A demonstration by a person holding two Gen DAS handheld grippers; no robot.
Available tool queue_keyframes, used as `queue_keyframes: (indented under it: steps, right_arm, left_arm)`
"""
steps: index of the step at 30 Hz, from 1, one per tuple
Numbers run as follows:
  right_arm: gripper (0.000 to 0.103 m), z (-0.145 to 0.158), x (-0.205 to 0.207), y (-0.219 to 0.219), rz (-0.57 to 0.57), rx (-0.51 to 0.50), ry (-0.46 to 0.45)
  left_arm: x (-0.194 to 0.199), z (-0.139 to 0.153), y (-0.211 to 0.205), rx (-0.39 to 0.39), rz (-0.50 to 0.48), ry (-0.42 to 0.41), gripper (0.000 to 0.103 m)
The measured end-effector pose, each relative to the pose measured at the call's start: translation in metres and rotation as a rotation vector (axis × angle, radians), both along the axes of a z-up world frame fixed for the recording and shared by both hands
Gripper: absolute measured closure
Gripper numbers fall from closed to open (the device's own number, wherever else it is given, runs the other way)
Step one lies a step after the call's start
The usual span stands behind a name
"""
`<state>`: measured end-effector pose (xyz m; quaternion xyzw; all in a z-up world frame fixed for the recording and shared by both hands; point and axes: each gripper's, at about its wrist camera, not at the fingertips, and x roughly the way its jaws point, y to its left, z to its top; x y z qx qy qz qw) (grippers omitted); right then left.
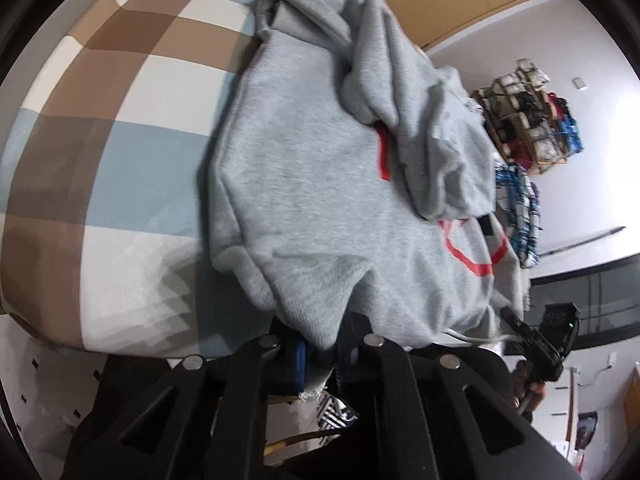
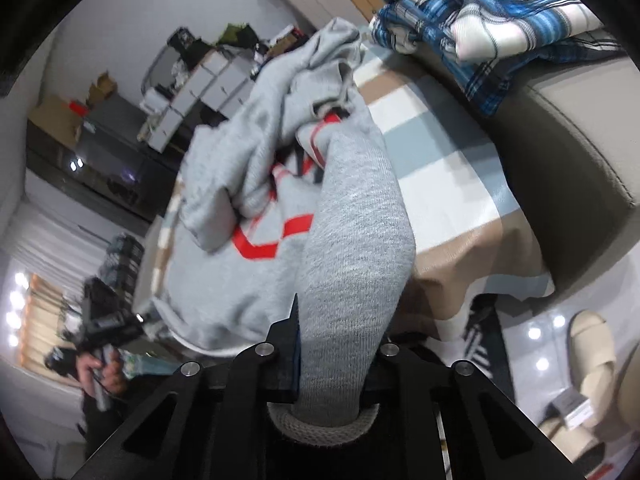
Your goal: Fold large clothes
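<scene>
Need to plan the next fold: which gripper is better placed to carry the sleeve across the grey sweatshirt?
Right. The right gripper is shut on the sleeve near its cuff. The left gripper pinches the sweatshirt hem, better kept as an anchor.

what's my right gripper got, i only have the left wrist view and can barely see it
Observer: The right gripper is shut on a sleeve of the grey sweatshirt, ribbed cuff hanging behind the jaws.
Operator: is the sleeve free or tangled
Observer: It runs up from the jaws to the bunched body, over the red print.
Operator: anything past it on that side
Observer: A folded blue plaid garment lies on the grey padded bed end.
</scene>
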<state>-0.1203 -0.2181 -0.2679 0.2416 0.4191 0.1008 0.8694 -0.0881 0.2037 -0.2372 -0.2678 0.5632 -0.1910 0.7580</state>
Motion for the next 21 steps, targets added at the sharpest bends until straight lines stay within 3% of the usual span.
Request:
queue_keyframes:
  steps: [4, 6, 10, 16, 21]
  right_arm:
    - [0.088, 0.021, -0.002, -0.001, -0.020, 0.067, -0.065]
    - [0.088, 0.034, -0.005, 0.000, -0.023, 0.079, -0.100]
    - [0.089, 0.052, -0.013, 0.002, -0.016, 0.077, -0.142]
    - [0.090, 0.045, -0.024, -0.013, -0.038, 0.113, -0.123]
    - [0.090, 0.040, -0.032, -0.022, -0.051, 0.105, -0.123]
  left_arm:
    - [-0.014, 0.009, 0.003, -0.051, -0.017, -0.032, 0.100]
    - [-0.027, 0.016, -0.002, -0.026, -0.073, -0.074, 0.101]
    - [-0.052, 0.024, -0.006, -0.029, -0.095, -0.109, 0.101]
    - [-0.077, 0.026, -0.019, -0.029, -0.127, -0.123, 0.101]
    - [-0.073, 0.024, -0.022, -0.022, -0.122, -0.112, 0.101]
